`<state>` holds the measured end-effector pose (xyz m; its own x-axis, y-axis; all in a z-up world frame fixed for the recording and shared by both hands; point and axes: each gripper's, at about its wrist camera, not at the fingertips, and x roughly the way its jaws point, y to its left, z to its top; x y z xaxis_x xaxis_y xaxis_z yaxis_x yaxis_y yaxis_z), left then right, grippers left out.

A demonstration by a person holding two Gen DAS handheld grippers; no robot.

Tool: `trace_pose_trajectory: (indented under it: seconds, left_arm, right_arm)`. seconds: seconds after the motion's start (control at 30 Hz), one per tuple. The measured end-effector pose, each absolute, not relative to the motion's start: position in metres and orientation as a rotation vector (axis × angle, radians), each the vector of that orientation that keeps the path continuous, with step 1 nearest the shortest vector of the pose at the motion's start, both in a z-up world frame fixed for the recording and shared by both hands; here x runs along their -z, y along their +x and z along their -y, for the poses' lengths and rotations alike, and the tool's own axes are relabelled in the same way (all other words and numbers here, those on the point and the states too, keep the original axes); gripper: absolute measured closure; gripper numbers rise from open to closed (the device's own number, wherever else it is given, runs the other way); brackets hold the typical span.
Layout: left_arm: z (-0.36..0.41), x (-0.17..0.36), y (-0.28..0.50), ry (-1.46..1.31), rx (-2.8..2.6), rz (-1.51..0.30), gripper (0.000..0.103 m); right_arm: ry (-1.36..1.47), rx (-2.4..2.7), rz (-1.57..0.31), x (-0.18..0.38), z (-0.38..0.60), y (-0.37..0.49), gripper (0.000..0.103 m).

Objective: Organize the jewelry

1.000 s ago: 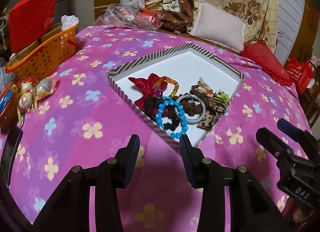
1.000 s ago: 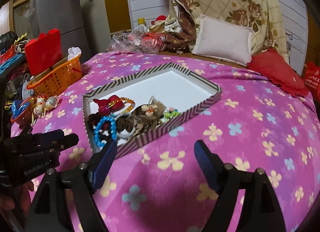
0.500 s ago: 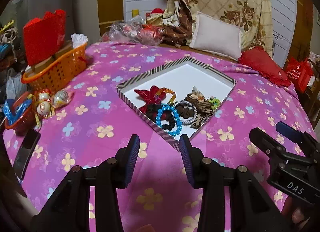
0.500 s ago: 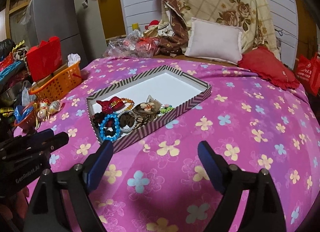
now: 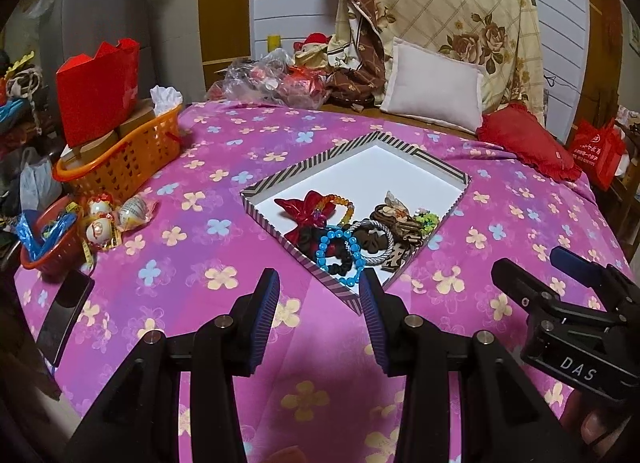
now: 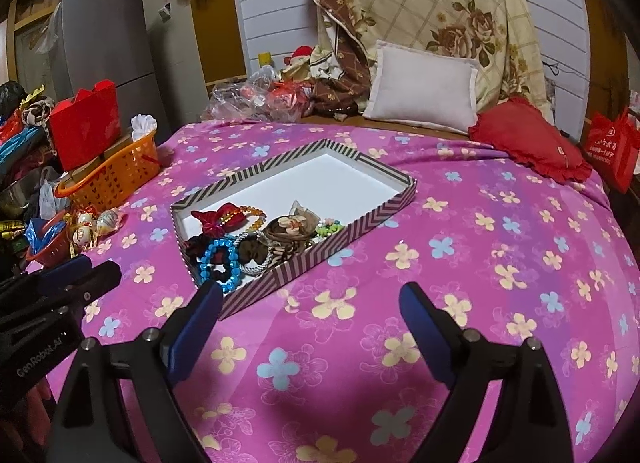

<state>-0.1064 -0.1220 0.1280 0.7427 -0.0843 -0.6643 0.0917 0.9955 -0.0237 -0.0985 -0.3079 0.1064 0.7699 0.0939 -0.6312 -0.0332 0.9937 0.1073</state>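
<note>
A striped-rim box (image 5: pixel 312 161) (image 6: pixel 384 211) with a white floor lies on the pink flowered bedspread. Its near end holds a heap of jewelry: a red bow (image 5: pixel 306 205) (image 6: pixel 220 217), a blue bead bracelet (image 5: pixel 334 253) (image 6: pixel 218 261), a silver bangle (image 5: pixel 378 243) (image 6: pixel 256 259), an amber bead string (image 5: pixel 342 205), brown hair pieces (image 5: pixel 400 219) (image 6: pixel 290 229). My left gripper (image 5: pixel 319 317) is open and empty, held above the bedspread short of the box's near corner. My right gripper (image 6: pixel 310 329) is wide open and empty, to the right of the box.
An orange basket (image 5: pixel 120 161) (image 6: pixel 112 179) with a red bag (image 5: pixel 98 91) stands at the bed's left edge. A small red basket (image 5: pixel 48 241), wrapped trinkets (image 5: pixel 108 219) and a black phone (image 5: pixel 64 319) lie there too. Pillows (image 5: pixel 434 93) (image 6: pixel 424 89) sit behind.
Both grippers have pulled back and up from the box, so it looks smaller and farther. Both stay open and empty; the jewelry has not moved.
</note>
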Motion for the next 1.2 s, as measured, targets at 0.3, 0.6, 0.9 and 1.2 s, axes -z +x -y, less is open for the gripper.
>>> trace_pose_trajectory:
  seconds: [0.3, 0.6, 0.9, 1.2]
  left_arm:
    - [0.124, -0.129, -0.107, 0.016, 0.095, -0.720, 0.073]
    - [0.125, -0.130, -0.105, 0.016, 0.092, -0.725, 0.073]
    - [0.123, -0.125, -0.101, 0.011, 0.094, -0.739, 0.073]
    - [0.123, -0.121, -0.098, 0.017, 0.094, -0.740, 0.073]
  right_arm:
    - [0.074, -0.069, -0.696, -0.105, 0.308, -0.094, 0.011]
    - [0.075, -0.070, -0.700, -0.104, 0.305, -0.091, 0.011]
    - [0.078, -0.074, -0.713, -0.096, 0.304, -0.087, 0.011]
    - [0.083, -0.076, -0.725, -0.091, 0.306, -0.087, 0.011]
